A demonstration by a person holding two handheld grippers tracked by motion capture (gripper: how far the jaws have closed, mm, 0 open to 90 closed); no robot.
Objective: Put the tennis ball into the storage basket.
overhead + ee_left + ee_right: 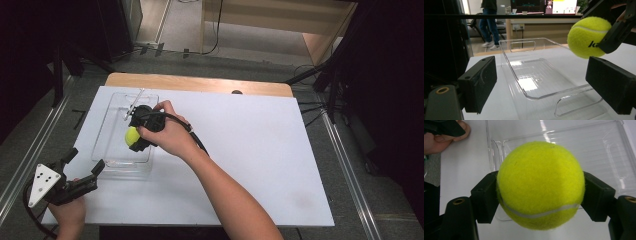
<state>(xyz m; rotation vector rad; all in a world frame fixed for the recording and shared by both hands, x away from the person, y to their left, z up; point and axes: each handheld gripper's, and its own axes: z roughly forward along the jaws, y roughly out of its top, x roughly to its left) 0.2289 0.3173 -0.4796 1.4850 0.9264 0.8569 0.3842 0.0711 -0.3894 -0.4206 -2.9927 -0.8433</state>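
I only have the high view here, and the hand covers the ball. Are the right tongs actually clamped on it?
Observer: Yes. In the right gripper view the right tongs press the tennis ball from both sides.
Operator: Is the ball inside the clear tray?
Observer: Not resting in it; the left gripper view shows it in the air above the clear tray.
Operator: Anything in the tray?
Observer: Its ribbed floor is bare.
Operator: And the left tongs?
Observer: The left tongs stand open, nothing between them, at the tray's near end.
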